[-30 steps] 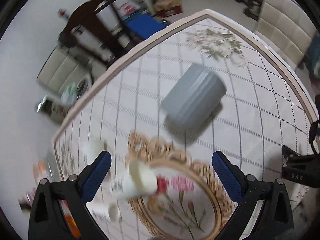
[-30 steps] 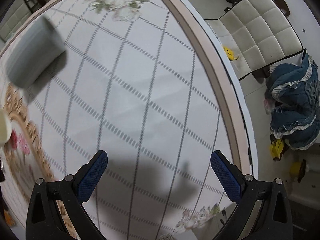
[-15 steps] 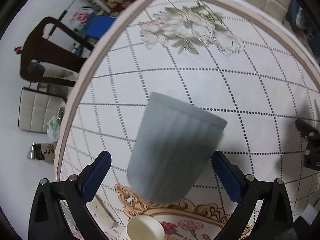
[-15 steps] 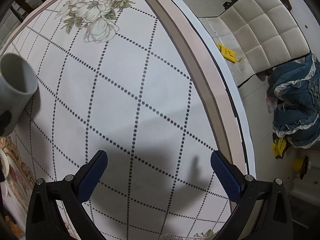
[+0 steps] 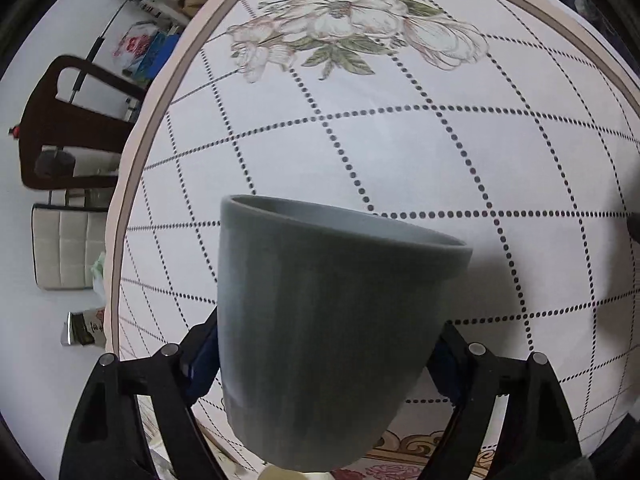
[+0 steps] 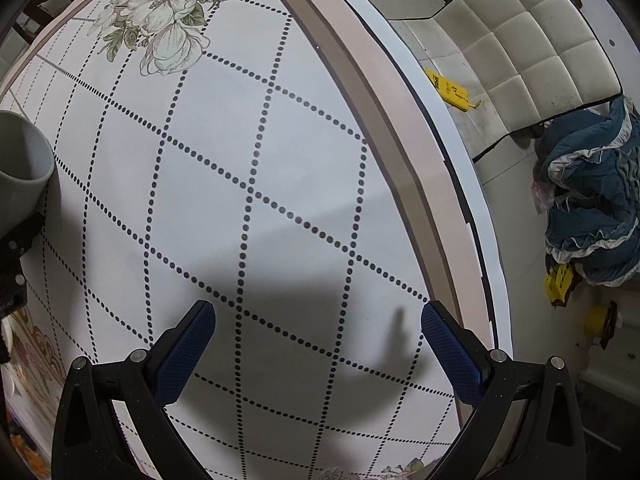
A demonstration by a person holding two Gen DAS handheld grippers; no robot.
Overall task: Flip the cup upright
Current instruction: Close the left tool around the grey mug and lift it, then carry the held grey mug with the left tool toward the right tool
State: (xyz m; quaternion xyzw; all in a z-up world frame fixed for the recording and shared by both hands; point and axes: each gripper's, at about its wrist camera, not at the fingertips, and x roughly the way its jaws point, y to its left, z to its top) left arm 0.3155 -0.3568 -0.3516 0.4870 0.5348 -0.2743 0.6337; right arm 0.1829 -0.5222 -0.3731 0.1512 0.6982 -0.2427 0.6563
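Since half a second ago, left gripper (image 5: 326, 354) has closed around the grey ribbed ceramic cup (image 5: 320, 328); mid-flip it may slip. Right gripper (image 6: 318, 344) hangs wide open, empty.

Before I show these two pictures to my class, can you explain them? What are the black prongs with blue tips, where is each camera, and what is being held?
There is no robot here. A person holds a hand-held gripper in each hand, each with two black fingers, blue pads and a wide-angle camera looking forward along them.

The left camera shows the left hand-held gripper closed on a grey cup, which fills its view. The cup's open rim points away from the camera, tilted.

The right camera shows the right hand-held gripper open and empty over the tablecloth, which is white with dotted diamond lines and printed flowers. The same cup peeks in at its left edge.

Beyond the table stands a padded chair.
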